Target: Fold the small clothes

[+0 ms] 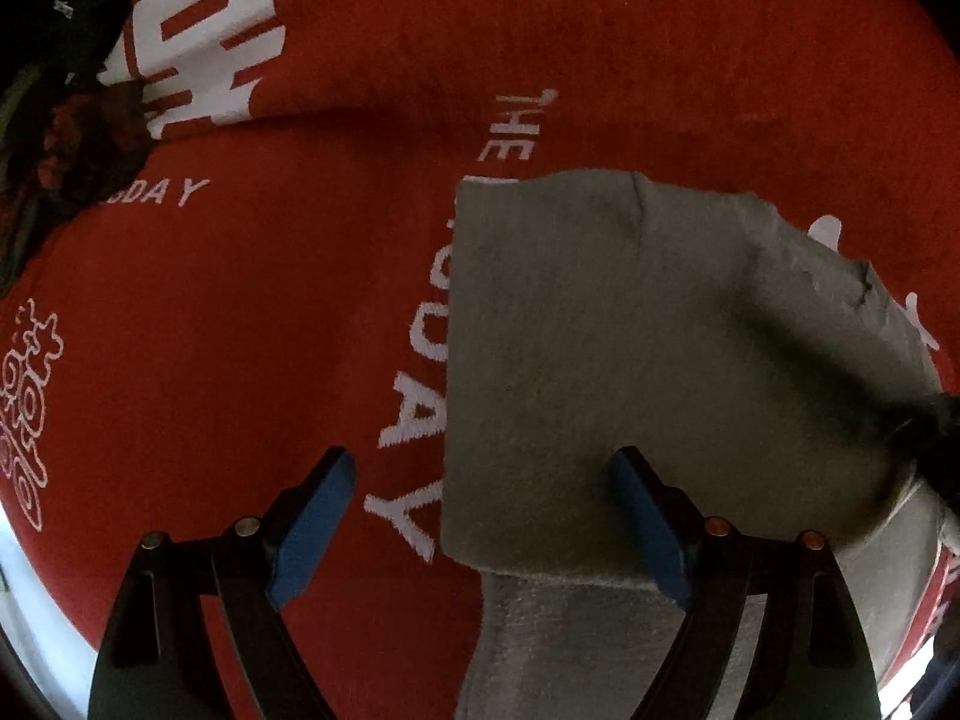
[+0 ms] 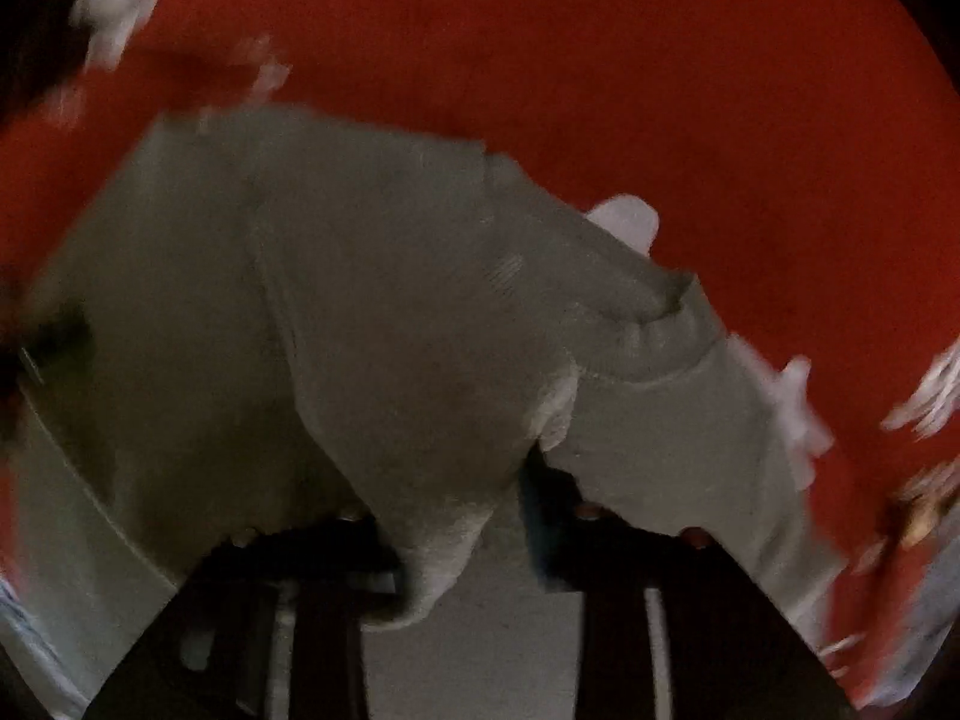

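- Nearest the grey garment, at its near edge, the left gripper stands with its jaws wide and nothing between the pads; one blue pad rests over the garment's folded edge, the other over bare red cloth beside it. I judge it has let go of a finished fold and is free to seek the next hold.
- Also at the garment's near side, in the right wrist view, the right gripper has its jaws drawn narrow with a tongue of the pale fabric lying in the gap. The picture is blurred, so I cannot tell whether the pads actually press it; likely it is taking a hem to carry across.
- The garment itself lies on the red blanket, partly folded: a doubled flap on top, a ribbed cuff or hem showing on its right side.
- Under and beyond the garment, white lettering on the blanket is partly covered by it; this hinders nothing.
- Farthest from the garment, at the blanket's far left corner, a dark heap lies well apart, out of the way of any fold.
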Available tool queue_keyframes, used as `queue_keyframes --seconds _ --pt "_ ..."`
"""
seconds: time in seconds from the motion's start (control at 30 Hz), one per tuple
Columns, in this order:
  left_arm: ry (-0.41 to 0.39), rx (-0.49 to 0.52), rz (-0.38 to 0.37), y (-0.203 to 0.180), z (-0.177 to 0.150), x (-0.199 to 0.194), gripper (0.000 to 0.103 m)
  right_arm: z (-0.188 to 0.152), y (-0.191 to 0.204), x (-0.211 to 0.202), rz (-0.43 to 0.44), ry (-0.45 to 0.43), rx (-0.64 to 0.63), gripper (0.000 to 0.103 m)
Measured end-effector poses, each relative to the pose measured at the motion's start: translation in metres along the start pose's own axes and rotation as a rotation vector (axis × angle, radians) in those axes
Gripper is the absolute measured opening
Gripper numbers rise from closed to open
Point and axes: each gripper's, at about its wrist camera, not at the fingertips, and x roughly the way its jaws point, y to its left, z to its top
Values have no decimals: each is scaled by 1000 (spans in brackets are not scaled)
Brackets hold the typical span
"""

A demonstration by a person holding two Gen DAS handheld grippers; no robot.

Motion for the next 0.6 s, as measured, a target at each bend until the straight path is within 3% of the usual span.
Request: queue_keyframes --seconds 0.1,0.2,0.23,0.27,0.33,0.4,0.5,0.6 --pt "11 -10 -4 0 0 0 87 -22 -60 -26 159 -127 298 27" --pt "21 -4 -5 0 -1 -2 87 -55 -107 -19 245 -111 566 28" --pt "24 1 -6 0 0 -3 87 -69 -121 -11 309 -86 672 34" --pt "27 4 -8 1 1 -4 87 -83 -133 -3 357 -62 762 49" --pt "20 3 -22 5 7 -8 87 -111 -149 4 432 -33 913 59" --pt "9 -2 -37 9 18 -11 87 -129 -161 1 476 -47 988 59" --pt "6 -32 -50 18 44 -8 87 -134 -170 -4 483 -43 1006 64" --pt "91 -56 -100 19 71 17 87 -129 -181 -2 474 -49 1023 66"
